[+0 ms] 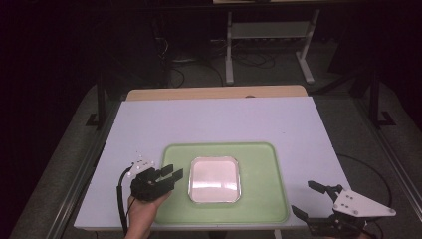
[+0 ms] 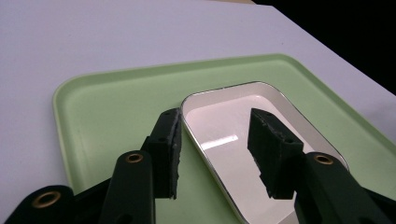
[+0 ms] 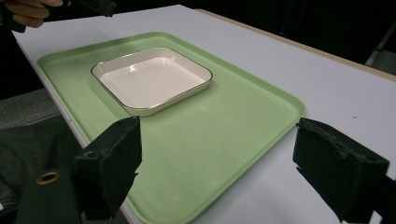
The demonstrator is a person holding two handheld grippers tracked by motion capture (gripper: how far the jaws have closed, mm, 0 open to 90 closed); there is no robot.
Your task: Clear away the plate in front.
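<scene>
**At the dish's left rim: set the grip before closing**

At the left rim of the dish (image 1: 215,179), the left tongs (image 1: 171,174) sit open, holding nothing. In the left gripper view their jaws straddle that rim: one jaw stands outside over the tray (image 1: 174,204), the other over the dish's pale inside. The gap between them is moderate, wider than the rim wall. The dish is a shallow, square, white piece with a thin dark line along its edge, and it lies flat near the middle of the green tray, which fills the near half of the worktop (image 1: 149,124).

The step in hand looks like taking the dish by its left rim. To do it well, I would lower the tongs until the outer jaw nears the tray surface, so the pads cover the full height of the wall and not just its lip. Keep the jaws square to the rim; a slanted bite on a glazed edge is likely to slip. Close slowly, and lift level, since one-sided hold will want to tip the far edge down.

The right tongs (image 1: 318,199) wait wide open and empty past the tray's near right corner, over the worktop's near right edge, well apart from the dish. They could steady the opposite rim if the dish sags.
</scene>
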